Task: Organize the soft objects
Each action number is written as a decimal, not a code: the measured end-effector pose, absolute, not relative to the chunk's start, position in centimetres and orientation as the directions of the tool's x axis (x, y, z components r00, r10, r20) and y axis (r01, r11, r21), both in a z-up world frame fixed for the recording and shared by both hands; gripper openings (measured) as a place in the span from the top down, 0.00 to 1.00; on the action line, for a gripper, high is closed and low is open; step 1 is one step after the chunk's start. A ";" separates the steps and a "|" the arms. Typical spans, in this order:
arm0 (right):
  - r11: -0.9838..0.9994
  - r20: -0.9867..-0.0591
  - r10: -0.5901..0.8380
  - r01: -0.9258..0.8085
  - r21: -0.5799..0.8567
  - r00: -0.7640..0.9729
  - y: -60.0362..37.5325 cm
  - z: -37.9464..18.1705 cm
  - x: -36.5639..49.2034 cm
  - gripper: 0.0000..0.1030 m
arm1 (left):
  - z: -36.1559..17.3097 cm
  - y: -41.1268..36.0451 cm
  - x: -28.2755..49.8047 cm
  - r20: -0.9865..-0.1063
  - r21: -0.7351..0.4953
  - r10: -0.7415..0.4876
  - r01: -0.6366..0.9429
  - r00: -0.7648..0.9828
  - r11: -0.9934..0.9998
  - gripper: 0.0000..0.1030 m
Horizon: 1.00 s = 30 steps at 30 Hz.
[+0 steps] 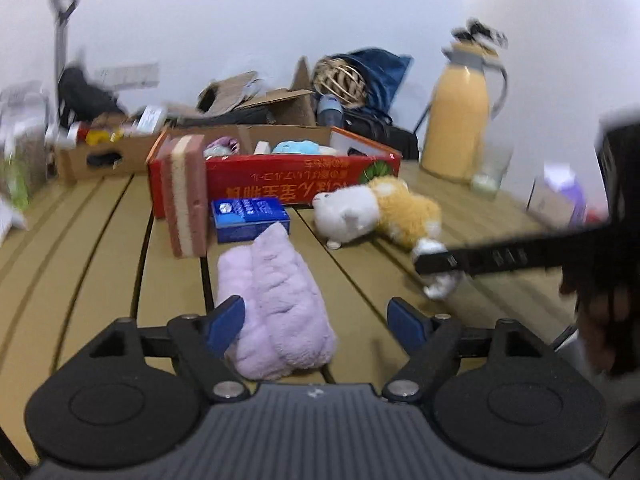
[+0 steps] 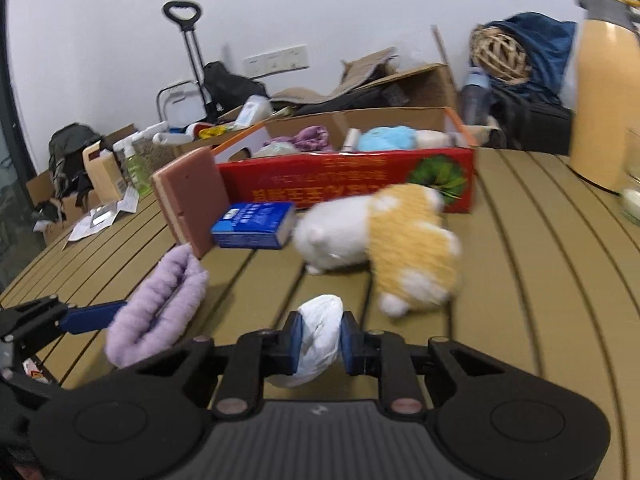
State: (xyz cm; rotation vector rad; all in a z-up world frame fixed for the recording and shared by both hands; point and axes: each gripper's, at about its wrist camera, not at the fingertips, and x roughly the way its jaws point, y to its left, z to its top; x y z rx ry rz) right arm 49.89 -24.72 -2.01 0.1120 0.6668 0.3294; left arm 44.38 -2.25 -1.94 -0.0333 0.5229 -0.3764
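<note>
Slatted table (image 2: 520,240): white soft bundle (image 2: 320,344) pinched by right gripper (image 2: 320,346), to be lifted clear into red box (image 2: 348,184). Left gripper (image 1: 316,324) spread wide around lilac towel (image 1: 272,304); centred closing advised.

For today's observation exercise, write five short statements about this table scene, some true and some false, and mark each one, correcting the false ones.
1. The right gripper is shut on a white cloth. True.
2. The left gripper is clamped on the purple towel. False: its jaws stand open around the towel.
3. The stuffed animal lies inside the red box. False: it lies on the table, in front of the box.
4. A blue toy is in the red box. True.
5. The sponge lies flat on the table. False: it stands on edge, against the box.
</note>
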 end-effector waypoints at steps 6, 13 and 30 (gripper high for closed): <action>0.934 -0.571 0.355 -0.257 0.247 0.740 -26.0 -2.3 48.8 0.79 | -2.1 -0.2 45.7 -0.513 -0.227 -0.217 0.112 0.831 0.967 0.21; 0.938 -0.513 0.347 -0.277 0.211 0.785 -24.5 -0.7 50.2 0.58 | -2.5 -2.5 46.2 -0.543 -0.113 -0.256 0.233 0.799 0.966 0.48; 0.814 -0.516 0.571 -0.358 0.458 0.638 -20.7 -1.1 53.1 0.67 | -1.6 6.5 45.9 -0.448 -0.433 -0.355 0.149 0.821 0.889 0.38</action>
